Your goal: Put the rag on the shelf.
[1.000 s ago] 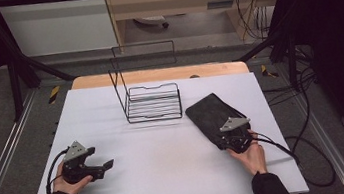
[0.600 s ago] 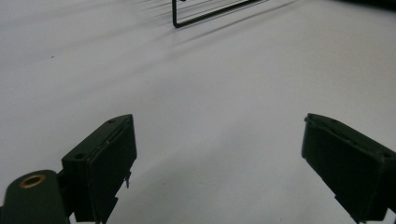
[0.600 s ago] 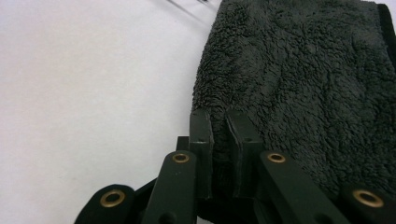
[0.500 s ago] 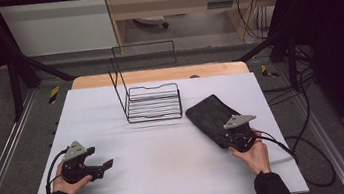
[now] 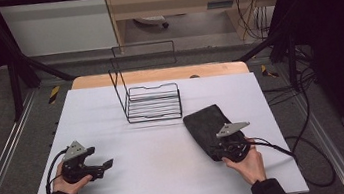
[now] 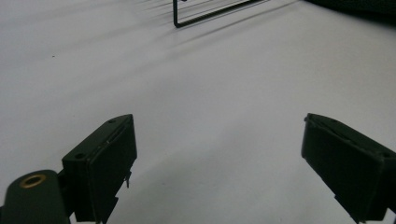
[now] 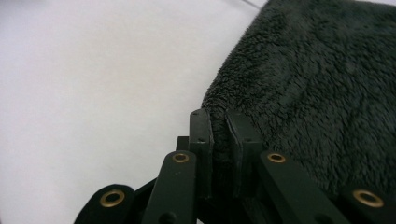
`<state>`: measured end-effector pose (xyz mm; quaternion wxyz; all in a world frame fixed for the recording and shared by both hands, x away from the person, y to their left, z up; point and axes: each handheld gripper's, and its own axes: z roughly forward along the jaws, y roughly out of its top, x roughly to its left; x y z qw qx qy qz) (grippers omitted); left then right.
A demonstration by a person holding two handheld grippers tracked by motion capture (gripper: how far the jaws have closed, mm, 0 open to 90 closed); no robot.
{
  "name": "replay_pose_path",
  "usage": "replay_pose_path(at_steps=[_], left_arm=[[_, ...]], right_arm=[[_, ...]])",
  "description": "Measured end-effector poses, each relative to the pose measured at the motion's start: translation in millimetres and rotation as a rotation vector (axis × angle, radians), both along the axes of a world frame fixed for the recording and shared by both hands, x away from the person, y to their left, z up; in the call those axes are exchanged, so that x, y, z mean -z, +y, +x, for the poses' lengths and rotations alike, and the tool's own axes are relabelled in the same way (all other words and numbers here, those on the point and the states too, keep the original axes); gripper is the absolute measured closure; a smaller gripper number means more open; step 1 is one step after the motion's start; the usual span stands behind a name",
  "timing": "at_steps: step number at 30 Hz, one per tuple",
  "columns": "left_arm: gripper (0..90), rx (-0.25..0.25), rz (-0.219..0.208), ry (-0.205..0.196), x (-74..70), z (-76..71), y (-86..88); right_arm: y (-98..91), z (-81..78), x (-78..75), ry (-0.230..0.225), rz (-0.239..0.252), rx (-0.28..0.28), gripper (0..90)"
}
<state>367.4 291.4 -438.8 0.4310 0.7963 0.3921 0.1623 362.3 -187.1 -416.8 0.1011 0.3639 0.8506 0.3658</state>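
High view: a dark fleece towel (image 5: 206,125) lies on the white table (image 5: 170,178) at about four o'clock from a black wire rack (image 5: 153,102). The right gripper (image 5: 224,146) has its jaws pinched tight on the towel's near corner. At eight o'clock from the rack, well apart from the towel, the left gripper (image 5: 106,164) sits with jaws wide apart, holding nothing.

High view overhead, facing forward-down; gripper views close, low, perhaps sharing table (image 5: 170,178).
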Motion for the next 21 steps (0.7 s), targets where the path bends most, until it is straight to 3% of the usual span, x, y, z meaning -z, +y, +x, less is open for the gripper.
replay_pose_path(at_steps=[6,21], left_arm=[[10.1,0.0,0.0,-0.001,-0.2,0.0,0.4],[10.2,-0.003,0.0,0.0,0.0,0.2,0.5]], right_arm=[[19.8,-6.1,-2.0,0.018,0.059,-0.033,82.3],[70.9,-20.9,-1.7,0.049,0.124,-0.148,82.4]])
